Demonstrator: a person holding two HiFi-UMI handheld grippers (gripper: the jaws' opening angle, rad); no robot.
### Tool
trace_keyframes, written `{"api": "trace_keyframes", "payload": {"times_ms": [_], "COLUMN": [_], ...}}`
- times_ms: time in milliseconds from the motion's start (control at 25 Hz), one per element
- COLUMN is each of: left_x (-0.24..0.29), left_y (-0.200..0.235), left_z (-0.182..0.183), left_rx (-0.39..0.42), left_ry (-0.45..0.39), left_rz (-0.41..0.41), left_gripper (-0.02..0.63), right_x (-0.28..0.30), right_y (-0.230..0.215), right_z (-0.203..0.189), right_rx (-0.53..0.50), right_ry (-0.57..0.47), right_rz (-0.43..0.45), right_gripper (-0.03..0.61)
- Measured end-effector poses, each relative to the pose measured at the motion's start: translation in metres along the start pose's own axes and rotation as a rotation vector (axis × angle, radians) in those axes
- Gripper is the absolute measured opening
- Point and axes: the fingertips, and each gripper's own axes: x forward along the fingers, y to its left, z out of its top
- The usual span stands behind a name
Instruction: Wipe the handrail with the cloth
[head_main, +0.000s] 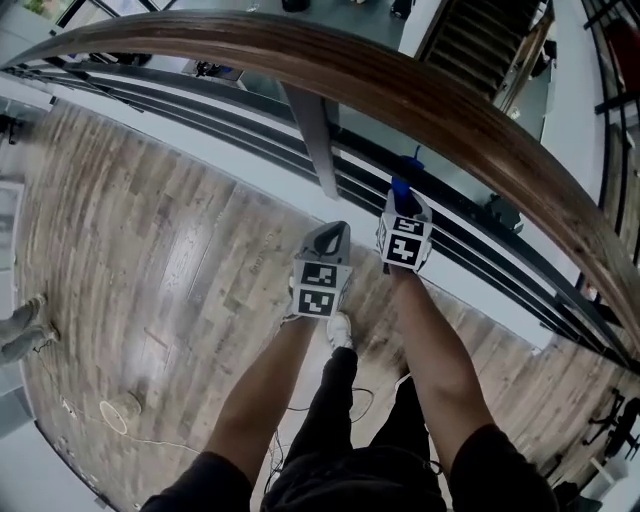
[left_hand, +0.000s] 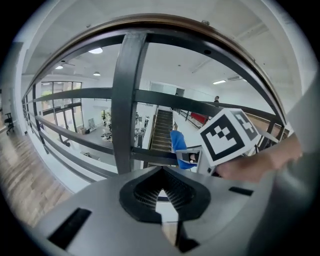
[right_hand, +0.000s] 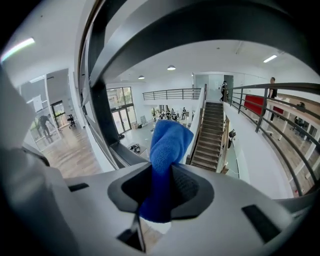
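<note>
Head view: post beneath handrail

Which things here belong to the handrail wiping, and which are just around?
Job:
wooden handrail
blue cloth, clamped in the right tool

Not the job:
left tool, shut and empty
dark railing post
staircase
cable loop on the floor

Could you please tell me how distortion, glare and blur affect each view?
Head view: the wide lens bends the handrail into an arc, and glare washes out part of the floor. Left gripper view: dark corners, bowed post, blurred hand. Right gripper view: the cloth is sharp.
</note>
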Motion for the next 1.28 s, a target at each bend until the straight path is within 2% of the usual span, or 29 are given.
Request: {"api": "trace_keyframes", "payload": {"times_ms": [160, 520, 1280], "left_x": [0.009, 0.033, 0.078], "left_y": [-0.033, -0.155, -0.418], "left_z": [0.000, 0.003, -0.011], "left_rx": [0.004, 0.038, 0.185], "left_ry": [0.023, 0.036, 0.106], "left_rz": [-0.019, -0.131, -0.335], "left_gripper": [0.003, 0.003, 0.003], "right_x": [-0.019, -0.082, -0.207], "right_y": [-0.037, -0.157, -0.392], "right_z": [-0.019, -0.061, -0.150], "right_rx": [0.025, 0.087, 0.196], "right_ry": [0.017, 0.056, 0.065], "right_rz": [-0.019, -0.117, -0.267], "right_gripper": [0.110, 0.110, 0.110]}}
